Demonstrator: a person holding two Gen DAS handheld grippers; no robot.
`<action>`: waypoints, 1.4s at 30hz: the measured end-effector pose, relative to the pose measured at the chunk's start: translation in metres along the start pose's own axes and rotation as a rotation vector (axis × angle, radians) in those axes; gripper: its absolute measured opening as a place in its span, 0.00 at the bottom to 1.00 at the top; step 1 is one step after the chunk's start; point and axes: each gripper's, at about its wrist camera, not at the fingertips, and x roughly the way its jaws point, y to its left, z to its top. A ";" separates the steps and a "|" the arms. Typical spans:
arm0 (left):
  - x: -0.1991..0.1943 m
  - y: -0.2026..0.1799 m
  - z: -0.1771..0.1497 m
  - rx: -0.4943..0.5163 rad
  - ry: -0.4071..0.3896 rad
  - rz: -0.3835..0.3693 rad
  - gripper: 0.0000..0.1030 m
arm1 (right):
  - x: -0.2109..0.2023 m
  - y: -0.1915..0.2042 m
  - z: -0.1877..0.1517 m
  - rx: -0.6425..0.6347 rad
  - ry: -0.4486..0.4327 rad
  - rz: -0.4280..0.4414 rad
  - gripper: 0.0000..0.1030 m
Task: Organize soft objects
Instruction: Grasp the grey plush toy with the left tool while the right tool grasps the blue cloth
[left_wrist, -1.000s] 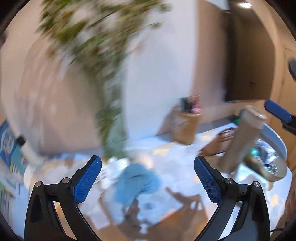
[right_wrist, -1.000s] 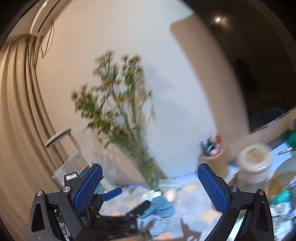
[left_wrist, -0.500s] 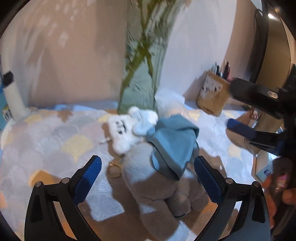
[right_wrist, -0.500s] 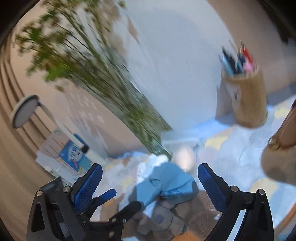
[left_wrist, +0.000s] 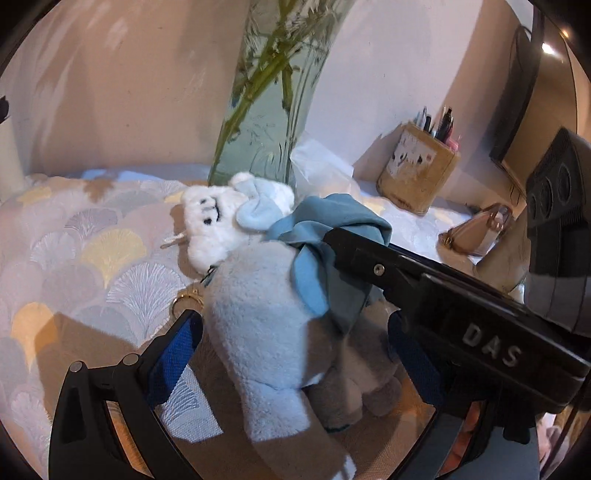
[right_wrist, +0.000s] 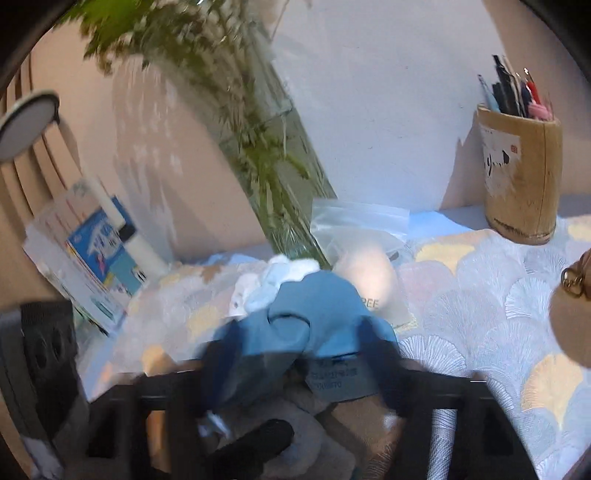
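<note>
Both claws have swung down from facing the wall to the plush (left_wrist: 266, 332) by the vase (left_wrist: 266, 122): the left claw (left_wrist: 291, 354) straddles it open, the right claw (right_wrist: 295, 373) blurs around its blue cloth (right_wrist: 314, 325), grip unclear.

A glass vase (left_wrist: 266, 122) of green stems (right_wrist: 207, 74) stood at twelve o'clock on a fan-patterned tablecloth (left_wrist: 92, 266). A wooden pen holder (right_wrist: 521, 181) full of pens sat at two o'clock. A clear plastic bag (right_wrist: 358, 225) lay just beside the vase. At nine o'clock, a blue-and-white booklet (right_wrist: 96, 258) leaned by the wall. A tan purse (left_wrist: 476, 232) lay at three o'clock.
</note>
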 end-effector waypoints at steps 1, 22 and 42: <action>0.000 0.000 0.000 -0.001 -0.004 0.003 0.98 | 0.003 -0.002 -0.001 0.005 0.019 0.013 0.26; -0.023 0.012 0.001 -0.059 -0.100 -0.061 0.51 | -0.039 -0.093 -0.012 0.459 -0.204 0.288 0.14; -0.039 0.045 -0.001 -0.240 -0.166 -0.242 0.51 | -0.060 -0.085 -0.005 0.424 -0.298 0.328 0.14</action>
